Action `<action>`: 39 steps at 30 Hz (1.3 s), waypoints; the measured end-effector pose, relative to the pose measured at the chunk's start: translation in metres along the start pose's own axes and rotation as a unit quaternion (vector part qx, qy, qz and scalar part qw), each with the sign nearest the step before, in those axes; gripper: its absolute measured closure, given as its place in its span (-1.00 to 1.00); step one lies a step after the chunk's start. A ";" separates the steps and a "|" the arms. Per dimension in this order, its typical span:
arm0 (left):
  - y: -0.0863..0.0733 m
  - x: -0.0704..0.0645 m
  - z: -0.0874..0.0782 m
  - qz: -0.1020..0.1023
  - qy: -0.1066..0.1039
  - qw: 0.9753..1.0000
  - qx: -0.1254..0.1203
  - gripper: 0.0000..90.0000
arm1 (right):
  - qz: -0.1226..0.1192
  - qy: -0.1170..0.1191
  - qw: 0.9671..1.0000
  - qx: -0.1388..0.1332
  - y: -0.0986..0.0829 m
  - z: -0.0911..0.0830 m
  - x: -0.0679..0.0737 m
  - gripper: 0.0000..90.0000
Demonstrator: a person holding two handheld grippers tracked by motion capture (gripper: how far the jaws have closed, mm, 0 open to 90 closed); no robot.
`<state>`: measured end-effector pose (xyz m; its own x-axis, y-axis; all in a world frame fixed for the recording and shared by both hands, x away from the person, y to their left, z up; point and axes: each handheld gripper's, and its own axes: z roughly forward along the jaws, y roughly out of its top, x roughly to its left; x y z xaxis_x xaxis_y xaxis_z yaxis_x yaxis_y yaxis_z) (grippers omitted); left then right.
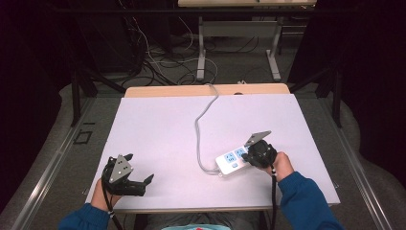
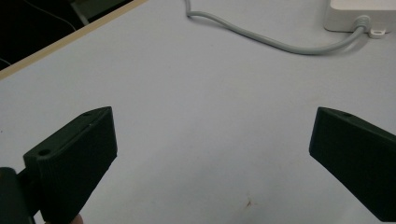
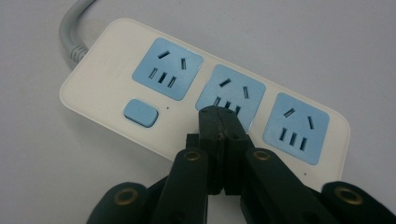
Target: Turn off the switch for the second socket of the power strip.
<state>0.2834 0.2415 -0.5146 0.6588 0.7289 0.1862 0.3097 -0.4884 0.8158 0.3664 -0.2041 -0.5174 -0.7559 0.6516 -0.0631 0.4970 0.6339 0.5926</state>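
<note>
gripper (image 1: 251,154) hides power strip (image 1: 229,162) end

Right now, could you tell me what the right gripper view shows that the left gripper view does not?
The right gripper view alone shows the strip's top: three blue sockets, the blue switch, and the right gripper, its jaws pressed together by the middle socket. The left gripper view alone shows the left gripper, its jaws wide apart over bare table, and the table's wooden edge. Both share the strip, its grey cord and the table.
</note>
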 end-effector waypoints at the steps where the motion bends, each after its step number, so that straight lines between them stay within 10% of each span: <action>1: 0.000 0.000 0.000 0.000 0.000 1.000 0.000 -0.98 | 0.001 -0.001 1.000 -0.005 0.000 0.001 0.000 1.00; 39: 0.000 0.000 0.001 0.002 0.000 1.000 0.003 -0.98 | 0.033 0.012 0.999 -0.010 -0.002 0.002 -0.003 1.00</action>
<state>0.2835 0.2408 -0.5150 0.6606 0.7266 0.1887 0.3114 -0.4939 0.8118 0.3680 -0.2068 -0.5199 -0.7327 0.6806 -0.0041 0.5367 0.5815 0.6114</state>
